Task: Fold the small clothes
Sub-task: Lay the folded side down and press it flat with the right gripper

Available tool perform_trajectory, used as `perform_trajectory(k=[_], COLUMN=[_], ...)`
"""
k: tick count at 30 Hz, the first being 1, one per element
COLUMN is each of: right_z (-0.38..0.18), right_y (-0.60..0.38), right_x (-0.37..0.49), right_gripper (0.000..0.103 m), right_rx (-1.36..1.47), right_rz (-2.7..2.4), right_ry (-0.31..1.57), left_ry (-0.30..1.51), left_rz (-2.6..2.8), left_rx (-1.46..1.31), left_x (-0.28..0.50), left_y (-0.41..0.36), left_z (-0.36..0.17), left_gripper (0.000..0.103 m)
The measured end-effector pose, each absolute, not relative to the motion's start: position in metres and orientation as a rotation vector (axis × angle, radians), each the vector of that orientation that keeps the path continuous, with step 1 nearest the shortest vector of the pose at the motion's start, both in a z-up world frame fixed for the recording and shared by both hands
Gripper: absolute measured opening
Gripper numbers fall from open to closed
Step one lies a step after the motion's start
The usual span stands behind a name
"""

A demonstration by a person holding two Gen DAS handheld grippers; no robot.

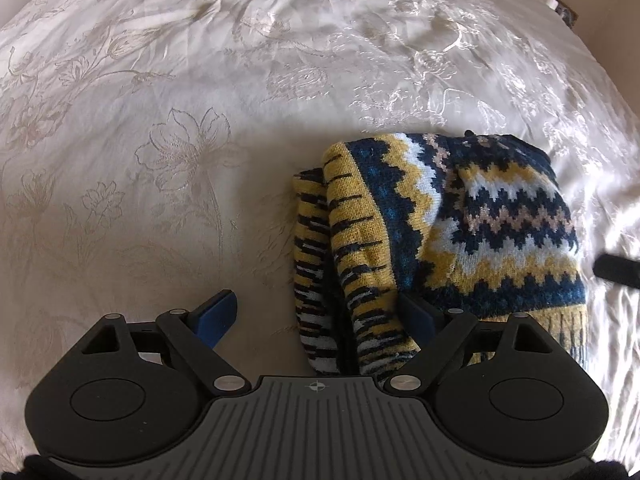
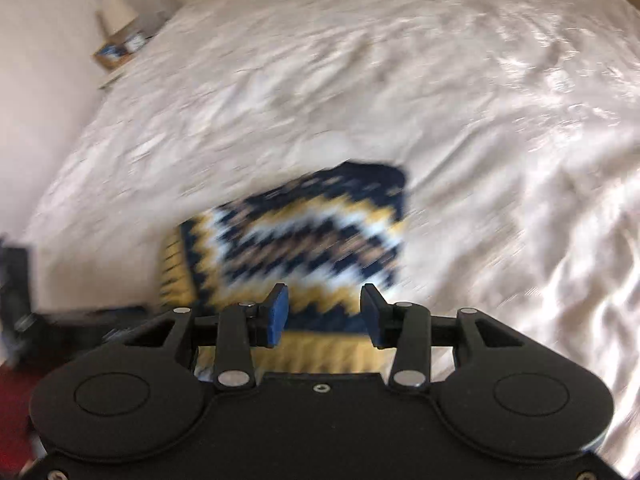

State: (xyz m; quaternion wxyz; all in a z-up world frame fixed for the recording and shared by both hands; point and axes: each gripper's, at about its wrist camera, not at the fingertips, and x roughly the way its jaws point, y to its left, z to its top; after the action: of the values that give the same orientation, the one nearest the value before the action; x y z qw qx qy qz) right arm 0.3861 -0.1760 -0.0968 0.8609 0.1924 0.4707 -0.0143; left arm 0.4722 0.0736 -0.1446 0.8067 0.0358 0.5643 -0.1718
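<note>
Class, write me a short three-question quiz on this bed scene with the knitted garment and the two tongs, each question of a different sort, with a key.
1. True or false: the knitted garment lies spread out flat in a single layer on the bedspread.
2. Which colour is absent from the garment: A yellow, B navy, C red?
3. Fill in: the left tongs stand wide ____, nothing pinched.

Key
1. False: it is folded into a bundle.
2. C.
3. Open: the striped edge lies between the pads, unpinched. The right tongs are also open.
</note>
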Motion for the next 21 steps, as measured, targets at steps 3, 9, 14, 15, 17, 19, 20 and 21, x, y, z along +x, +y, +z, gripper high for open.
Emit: perform_trajectory(k=[3,9,14,15,17,19,20,21], right_z=[-0.112,-0.14,-0.155,-0.158,-0.162,-0.165,-0.166,-0.168], right_y=[-0.191,-0.195,-0.19,-0.187,-0.184,-0.183,-0.185,-0.186], right_x=[0.4,0.414,0.427,0.429,0.432,0.432,0.432,0.431], right_gripper=[0.056,0.063,0.075,0.077,0.079,0.08,0.08,0.08], right_rx=[0.423,0.481,0.506,0.503,0.507,0.518,0.528,0.536], right_rz=[-0.055,-0.034,-0.024,-0.019,-0.012,-0.011,-0.008,-0.004], right_ry=[1.018,1.061,1.092,1.1,1.106,1.103,1.102,1.1], left_ry=[1.209,1.213,1.189,1.175,1.136,1.104,1.092,1.086], left_rz=[-0.366,-0.357,-0.369,-0.377,-0.388,-0.407,-0.419,-0.428], left_rx=[0.078,0.066,0.064,0.065,0.059,0.042,0.032,0.03], left_x=[0.473,0.473,0.471,0.468,0.462,0.453,0.447,0.441], left_y=[0.073,0.075,0.076,0.078,0.084,0.093,0.097,0.1], left_z=[-0.145,-0.146,-0.143,-0.141,-0.131,-0.119,-0.113,-0.109], left_gripper=[0.089,0.092,0.091,0.091,0.091,0.091,0.091,0.091])
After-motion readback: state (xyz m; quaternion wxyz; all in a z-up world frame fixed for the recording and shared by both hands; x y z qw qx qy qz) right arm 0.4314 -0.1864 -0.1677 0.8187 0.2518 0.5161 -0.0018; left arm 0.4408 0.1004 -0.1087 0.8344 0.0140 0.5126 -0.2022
